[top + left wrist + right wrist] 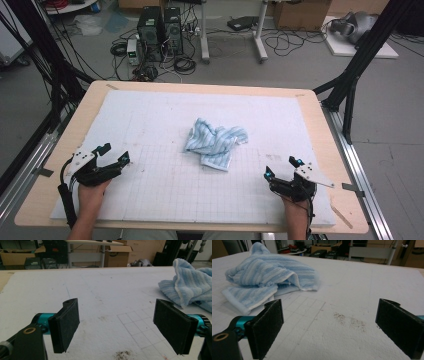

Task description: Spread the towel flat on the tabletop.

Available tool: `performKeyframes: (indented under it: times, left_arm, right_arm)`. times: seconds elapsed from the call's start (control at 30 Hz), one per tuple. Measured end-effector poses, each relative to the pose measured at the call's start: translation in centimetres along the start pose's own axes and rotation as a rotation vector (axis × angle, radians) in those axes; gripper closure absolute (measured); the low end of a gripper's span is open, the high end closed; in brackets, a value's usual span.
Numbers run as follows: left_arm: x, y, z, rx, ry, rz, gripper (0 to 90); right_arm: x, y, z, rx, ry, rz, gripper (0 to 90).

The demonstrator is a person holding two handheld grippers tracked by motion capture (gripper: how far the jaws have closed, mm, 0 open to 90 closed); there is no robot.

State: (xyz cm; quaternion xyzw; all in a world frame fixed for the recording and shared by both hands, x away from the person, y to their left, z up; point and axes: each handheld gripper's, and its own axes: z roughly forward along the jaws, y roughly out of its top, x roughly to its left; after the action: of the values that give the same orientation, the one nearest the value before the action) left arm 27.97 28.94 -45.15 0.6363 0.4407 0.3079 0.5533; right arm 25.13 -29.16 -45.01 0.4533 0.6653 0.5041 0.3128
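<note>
On the table, high view, largest thing first:

Table: pale wood top, its edge showing as a border on all four sides of the mat.

Mat: white foam sheet covering most of the table. A faint grid is drawn over the near and middle part; the far left part is plain. In the right gripper view a patch of dark specks lies on the mat between the jaws; in the left gripper view another dark smudge sits near the bottom edge.

Towel: light blue with white stripes, crumpled in a loose heap, near the middle of the mat. It lies well apart from both grippers and nothing touches it. In the left gripper view the towel sits ahead and to the right, beyond the right-hand jaw. In the right gripper view the towel sits ahead and to the left, folds stacked, a white hem showing.

Left gripper: near left corner of the mat, held in a hand, pointing toward the middle. Jaws spread wide, bare mat between them, nothing held. In its own view the left gripper has both black pads clear of the towel.

Right gripper: near right part of the mat, held in the other hand, angled up and left. Jaws wide apart, nothing held. In its own view the right gripper frames the grid and the specks.

Floor clutter: computer towers and cables beyond the far table edge.
</note>
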Motion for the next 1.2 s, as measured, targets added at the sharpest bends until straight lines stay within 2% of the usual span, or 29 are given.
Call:
performKeyframes:
  times: [0.33,0.6,0.73,0.83,0.97,1.1,1.2]
  left_arm:
    - [0.05,0.03,0.08,0.008,0.008,-0.009,21.3]
    - [-0.02,0.05,0.16,0.017,0.002,0.005,21.0]
    - [-0.20,0.00,0.04,0.006,0.006,0.021,21.0]
    - [-0.05,0.00,0.03,0.002,0.003,0.005,21.3]
    - [-0.10,-0.01,-0.01,0.000,0.001,0.014,21.4]
    - [-0.05,0.00,0.02,0.002,0.001,0.006,21.5]
    - [-0.08,0.01,0.02,0.003,-0.003,0.011,21.6]
  right_arm:
    - [-0.07,0.00,0.00,-0.001,0.000,0.009,7.0]
    - [0.06,-0.04,-0.11,-0.010,0.000,-0.007,7.0]
    - [0.18,-0.06,-0.11,-0.015,-0.004,-0.022,7.0]
    - [0.12,-0.02,-0.03,-0.006,-0.008,-0.016,7.0]
    - [0.13,0.02,0.01,0.001,-0.011,-0.009,7.0]
    - [0.03,0.04,0.02,0.001,-0.004,-0.002,7.0]
    - [-0.23,0.16,0.13,0.017,0.006,0.024,7.0]
